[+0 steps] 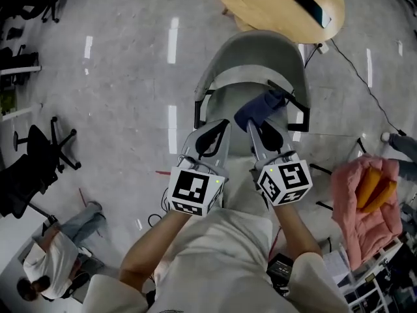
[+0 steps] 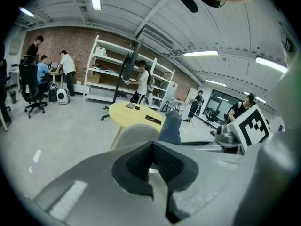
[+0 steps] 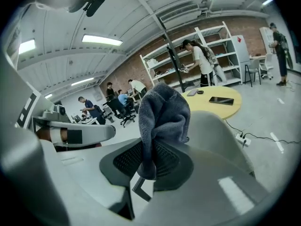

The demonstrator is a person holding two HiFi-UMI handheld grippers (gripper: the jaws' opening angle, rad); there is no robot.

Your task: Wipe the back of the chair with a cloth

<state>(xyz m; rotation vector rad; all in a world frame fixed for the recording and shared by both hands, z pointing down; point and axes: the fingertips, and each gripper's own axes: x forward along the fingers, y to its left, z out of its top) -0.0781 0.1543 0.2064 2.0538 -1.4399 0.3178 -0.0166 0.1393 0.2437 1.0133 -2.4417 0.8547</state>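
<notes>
The grey chair stands just ahead of me, its curved back nearest the grippers. A dark blue cloth hangs bunched above the seat, pinched by my right gripper. In the right gripper view the cloth rises from between the pads, with the gripper shut on its lower end and the chair back behind it. My left gripper sits beside it on the left. Its jaws are shut with nothing between them. The cloth shows past its tips.
A round wooden table with a phone stands beyond the chair. A black office chair is at the left, and a seated person is lower left. A pink bundle lies at the right. A cable crosses the floor.
</notes>
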